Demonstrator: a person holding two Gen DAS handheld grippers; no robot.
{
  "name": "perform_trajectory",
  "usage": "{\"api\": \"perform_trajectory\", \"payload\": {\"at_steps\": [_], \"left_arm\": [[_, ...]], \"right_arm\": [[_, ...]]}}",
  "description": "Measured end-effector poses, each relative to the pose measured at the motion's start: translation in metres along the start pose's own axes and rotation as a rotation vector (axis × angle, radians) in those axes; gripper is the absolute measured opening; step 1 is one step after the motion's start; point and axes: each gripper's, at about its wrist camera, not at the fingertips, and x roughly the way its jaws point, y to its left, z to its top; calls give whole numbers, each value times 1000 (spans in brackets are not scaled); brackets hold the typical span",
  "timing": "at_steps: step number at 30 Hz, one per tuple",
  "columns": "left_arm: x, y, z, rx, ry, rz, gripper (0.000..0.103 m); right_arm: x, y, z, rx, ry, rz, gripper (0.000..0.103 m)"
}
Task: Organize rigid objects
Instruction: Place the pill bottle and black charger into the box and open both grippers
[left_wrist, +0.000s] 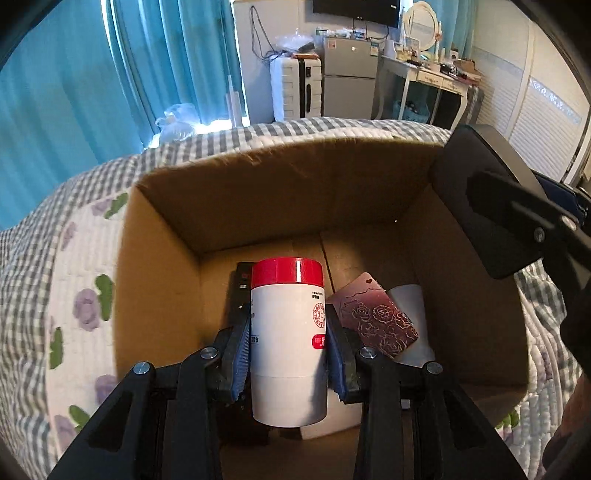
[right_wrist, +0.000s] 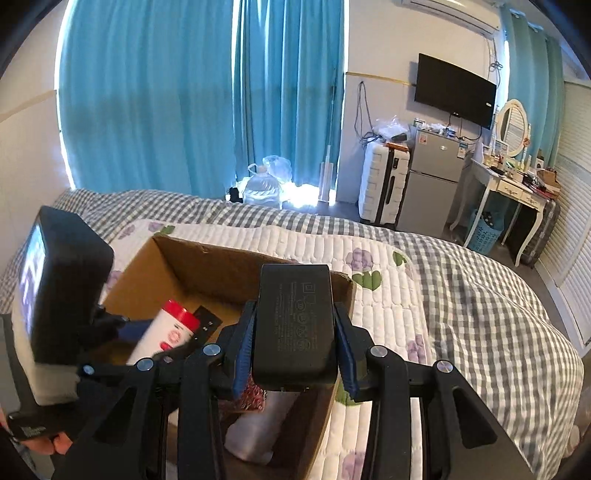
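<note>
My left gripper (left_wrist: 288, 354) is shut on a white bottle with a red cap (left_wrist: 287, 332) and holds it inside the open cardboard box (left_wrist: 258, 192). The bottle also shows in the right wrist view (right_wrist: 166, 332). My right gripper (right_wrist: 293, 350) is shut on a black power adapter (right_wrist: 295, 321) and holds it above the box's right wall (right_wrist: 343, 291). The adapter shows at the upper right in the left wrist view (left_wrist: 487, 199). In the box lie a dark red card with a rose pattern (left_wrist: 376, 317), a white object (left_wrist: 410, 306) and a black remote-like item (left_wrist: 240, 291).
The box stands on a bed with a grey checked and flowered quilt (right_wrist: 461, 295). Teal curtains (right_wrist: 184, 92), a white suitcase (right_wrist: 384, 184), a small fridge (right_wrist: 432, 184) and a dressing table (right_wrist: 509, 184) stand beyond the bed.
</note>
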Motion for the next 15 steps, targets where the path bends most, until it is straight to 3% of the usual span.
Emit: {"api": "perform_trajectory", "payload": {"at_steps": [2,4,5,9,15], "left_arm": [[2,-1,-2,2,-9,-11,41],[-3,-2,-4,2,-25,-3,63],[-7,-2,-5,0,-36,12,67],[-28,-2,-8,8,-58,22,67],[-86,9,-16,24,-154,36,67]], "right_arm": [[6,-3,-1,8,3,8,38],[10,-6,-2,15,7,16,38],[10,-7,-3,15,9,15,38],[3,-9,-2,23,3,7,38],[-25,-2,4,8,-23,-5,38]]}}
